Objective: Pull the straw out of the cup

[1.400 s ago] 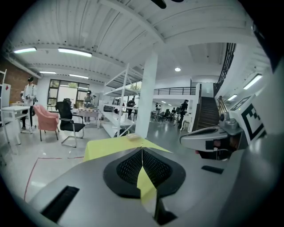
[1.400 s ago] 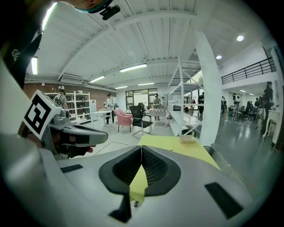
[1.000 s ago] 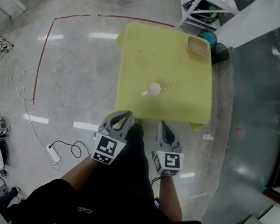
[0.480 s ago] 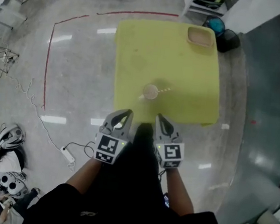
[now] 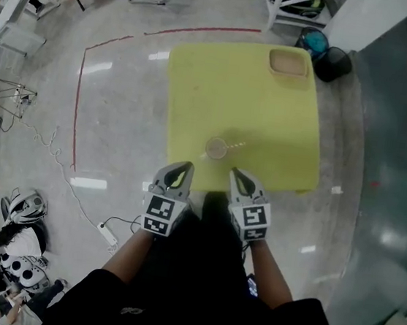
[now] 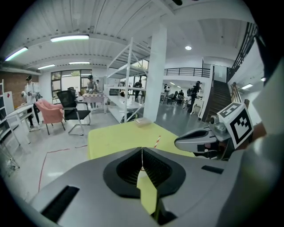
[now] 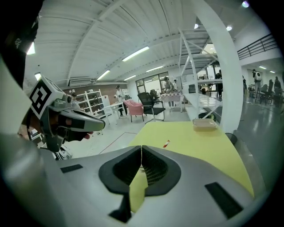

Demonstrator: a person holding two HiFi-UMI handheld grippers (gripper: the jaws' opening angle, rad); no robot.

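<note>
Head view: the pale round cup (image 5: 216,148) with its red-striped straw (image 5: 237,144) sits on the yellow square table (image 5: 269,107), at twelve o'clock from my left gripper (image 5: 180,168) and right gripper (image 5: 237,174).
Left gripper view: jaws pressed together, empty.
Right gripper view: the same, presumably because I'm not yet within reach.

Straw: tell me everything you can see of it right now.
The straw is thin, straight and red-and-white striped, maybe paper. Its lower end sits in the cup, which stands near the front edge of the yellow table. Its upper end leans out over the rim, up and to the right in the head view. Only the cup touches it: the left gripper and right gripper are both apart from it, nearer the person.
</note>
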